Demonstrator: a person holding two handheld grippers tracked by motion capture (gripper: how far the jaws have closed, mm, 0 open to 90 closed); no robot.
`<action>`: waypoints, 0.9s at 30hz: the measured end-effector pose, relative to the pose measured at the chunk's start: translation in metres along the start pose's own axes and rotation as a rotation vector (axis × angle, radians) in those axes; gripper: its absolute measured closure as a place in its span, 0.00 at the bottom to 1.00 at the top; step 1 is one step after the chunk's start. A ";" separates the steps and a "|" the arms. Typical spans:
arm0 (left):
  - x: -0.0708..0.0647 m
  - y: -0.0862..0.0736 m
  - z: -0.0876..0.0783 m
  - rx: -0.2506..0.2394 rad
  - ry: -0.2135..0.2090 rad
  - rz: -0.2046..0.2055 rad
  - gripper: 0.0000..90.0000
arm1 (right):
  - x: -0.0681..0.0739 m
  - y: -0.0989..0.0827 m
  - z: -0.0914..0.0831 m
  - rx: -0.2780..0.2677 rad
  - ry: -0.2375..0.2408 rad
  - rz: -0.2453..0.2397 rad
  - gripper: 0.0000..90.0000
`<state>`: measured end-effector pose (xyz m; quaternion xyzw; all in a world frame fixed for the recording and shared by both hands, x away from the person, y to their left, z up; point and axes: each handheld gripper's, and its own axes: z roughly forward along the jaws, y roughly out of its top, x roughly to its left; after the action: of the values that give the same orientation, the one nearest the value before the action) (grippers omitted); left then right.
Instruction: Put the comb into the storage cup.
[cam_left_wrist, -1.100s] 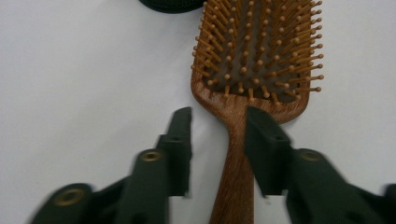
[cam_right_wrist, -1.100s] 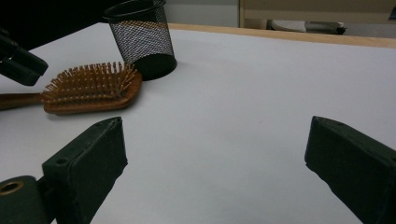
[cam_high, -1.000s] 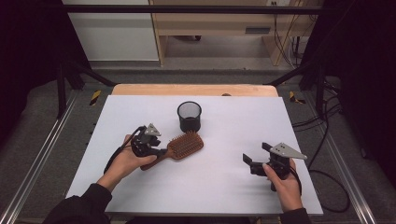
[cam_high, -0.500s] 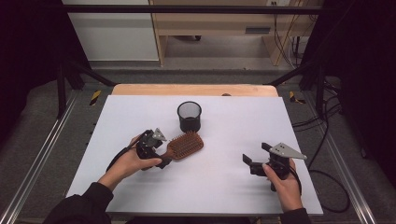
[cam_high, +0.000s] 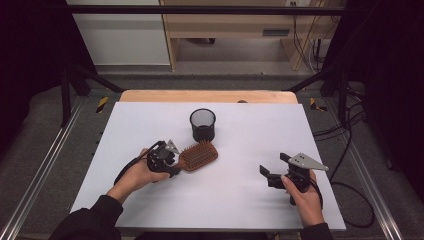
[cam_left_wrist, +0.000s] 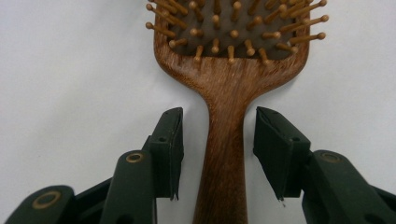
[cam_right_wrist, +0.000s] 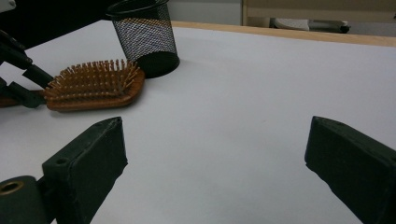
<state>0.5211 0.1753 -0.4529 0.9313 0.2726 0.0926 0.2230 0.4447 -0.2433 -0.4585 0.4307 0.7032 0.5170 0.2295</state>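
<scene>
In the left gripper view the hairbrush (cam_left_wrist: 229, 84) is cut off: the far part of its bristle pad runs past the top edge and the handle's end past the bottom edge. In the high view that handle lies hidden under the left gripper (cam_high: 167, 159). In the right gripper view the mesh cup (cam_right_wrist: 144, 39) loses its rim at the top edge. Whether the pads (cam_left_wrist: 170, 140) touch the handle cannot be told.

We saw a lab-like recording room: a white-topped table (cam_high: 240, 200) stood inside a black metal frame (cam_high: 200, 9), with cables (cam_high: 350, 165) trailing over grey carpet (cam_high: 45, 115) and plain wooden furniture (cam_high: 235, 25) behind.
</scene>
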 end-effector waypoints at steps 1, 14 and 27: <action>0.000 0.000 0.000 0.000 0.000 0.000 0.61 | 0.000 0.000 0.000 0.000 0.000 0.000 0.06; 0.002 0.001 0.001 0.008 -0.037 0.001 0.78 | 0.001 0.000 0.001 0.004 0.001 -0.002 0.06; -0.002 -0.004 -0.004 0.045 -0.045 0.036 0.81 | 0.001 -0.001 0.002 0.012 0.004 -0.004 0.06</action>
<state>0.5159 0.1787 -0.4510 0.9427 0.2529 0.0693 0.2062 0.4452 -0.2414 -0.4601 0.4297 0.7078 0.5131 0.2262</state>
